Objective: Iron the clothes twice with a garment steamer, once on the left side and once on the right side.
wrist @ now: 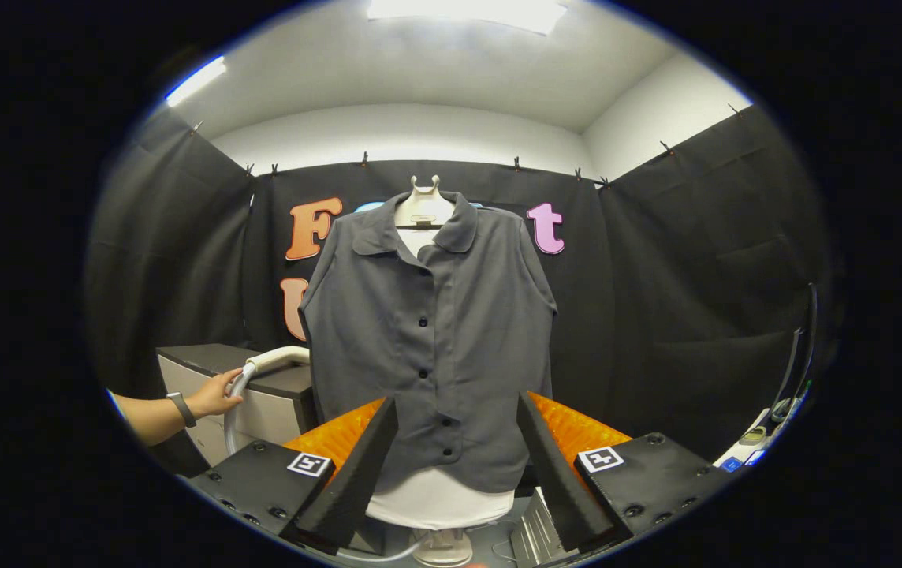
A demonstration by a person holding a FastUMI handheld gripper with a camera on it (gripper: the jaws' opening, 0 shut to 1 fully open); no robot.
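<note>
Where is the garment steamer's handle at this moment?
In the gripper view the steamer handle lies on a grey cabinet beside the shirt, under a person's hand, beyond the open tool.

The shirt point(435, 339) is hanging on a mannequin form point(424, 209) at the centre of the booth, directly beyond the gripper point(457, 450), whose jaws are standing wide apart with the shirt's hem showing between them. A cabinet point(262, 394) is standing left of the shirt. A hand point(214, 394) is resting on the steamer handle point(262, 367) in front of the cabinet.
</note>
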